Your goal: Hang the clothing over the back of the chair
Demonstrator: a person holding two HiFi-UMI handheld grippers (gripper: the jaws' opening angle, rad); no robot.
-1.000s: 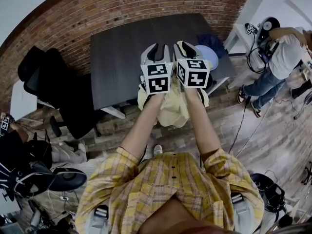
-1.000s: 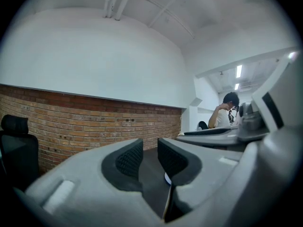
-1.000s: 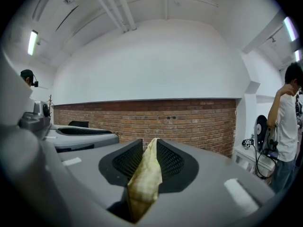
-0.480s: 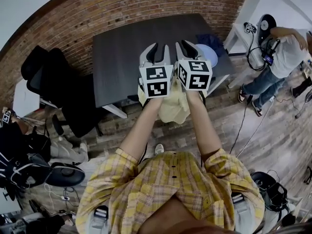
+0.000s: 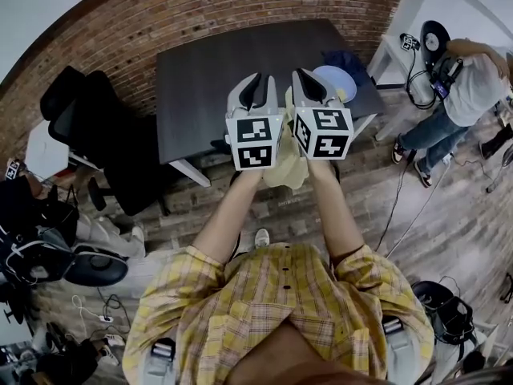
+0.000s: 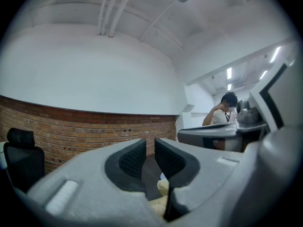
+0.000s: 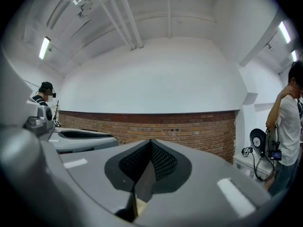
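A pale yellow piece of clothing hangs bunched under my two grippers, held up in front of the dark table. My left gripper points level; its jaws are closing with a narrow gap at the tips, and the yellow cloth is wedged low between them. My right gripper is shut, its pads meeting at the tips with a sliver of cloth caught at their base. A black office chair stands left of the table, apart from the clothing. Most of the garment is hidden behind the marker cubes.
A light blue plate and a dark blue cloth lie at the table's right end. A brick wall runs behind. A person stands at the right by a white bench. Bags and cables litter the floor at left.
Both grippers have risen side by side with the clothing, so less of the cloth shows below the cubes. The table and chair have shifted slightly right in the head view.
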